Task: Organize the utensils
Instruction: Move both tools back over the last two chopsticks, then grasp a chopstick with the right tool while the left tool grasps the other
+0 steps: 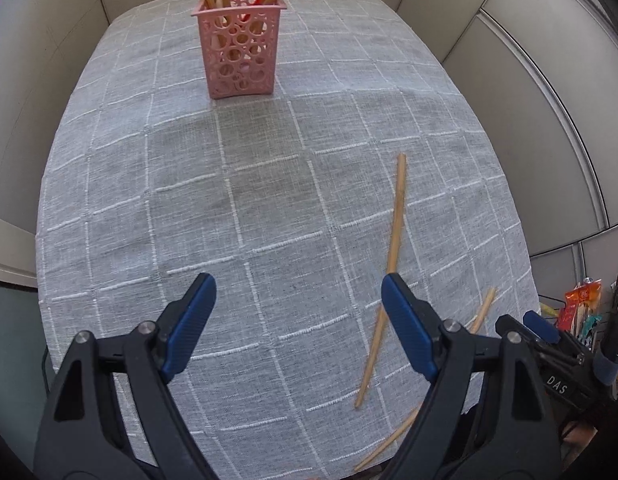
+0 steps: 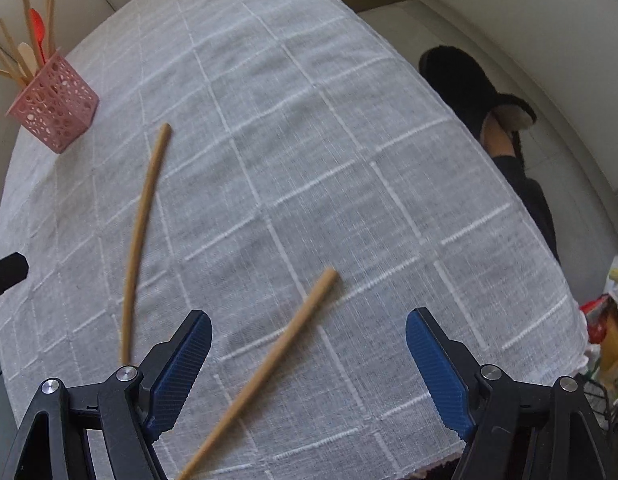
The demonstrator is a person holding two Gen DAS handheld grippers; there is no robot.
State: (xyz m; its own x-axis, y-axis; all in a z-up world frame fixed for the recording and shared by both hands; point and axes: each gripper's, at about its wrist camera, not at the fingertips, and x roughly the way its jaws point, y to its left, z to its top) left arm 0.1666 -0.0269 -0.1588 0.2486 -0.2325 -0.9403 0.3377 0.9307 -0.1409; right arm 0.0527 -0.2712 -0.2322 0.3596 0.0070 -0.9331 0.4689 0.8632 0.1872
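While both tongs gape — two chopsticks (image 2: 143, 236) (image 2: 265, 372) loose, one holder (image 1: 239, 46).

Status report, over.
Left tongs open, right tongs open, both empty. Two chopsticks loose on tablecloth. Pink holder unobstructed.

A table under a grey tablecloth (image 1: 269, 200) with a white grid pattern fills the scene. Beige partition panels (image 1: 529, 100) with pale trim stand close around its far side and both flanks. At the right, the light floor (image 2: 429, 28) shows a black slipper (image 2: 469, 84); colourful packages (image 1: 581, 304) crowd the near right.
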